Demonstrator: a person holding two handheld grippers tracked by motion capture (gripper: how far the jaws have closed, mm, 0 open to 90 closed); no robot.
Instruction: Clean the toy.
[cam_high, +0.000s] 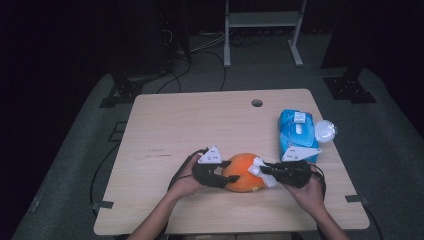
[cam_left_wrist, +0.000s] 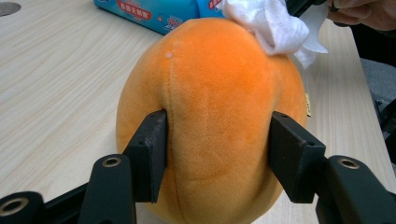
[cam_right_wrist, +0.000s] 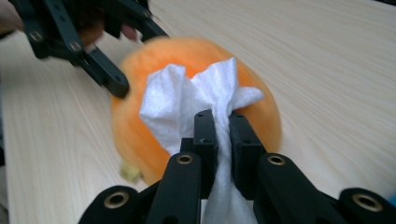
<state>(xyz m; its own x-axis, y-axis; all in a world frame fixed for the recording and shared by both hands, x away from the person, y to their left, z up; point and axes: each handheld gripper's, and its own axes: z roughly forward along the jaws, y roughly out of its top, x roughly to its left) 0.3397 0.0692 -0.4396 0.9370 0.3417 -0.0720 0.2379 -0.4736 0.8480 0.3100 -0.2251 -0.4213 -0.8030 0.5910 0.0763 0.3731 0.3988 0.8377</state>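
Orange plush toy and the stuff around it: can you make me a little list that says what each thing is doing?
toy: orange plush toy, lying on the table
left gripper: jaws pressed on the toy's two sides
right gripper: shut on a white tissue
tissue: touching the top of the toy
tissue pack: blue, farther back on the table, right side
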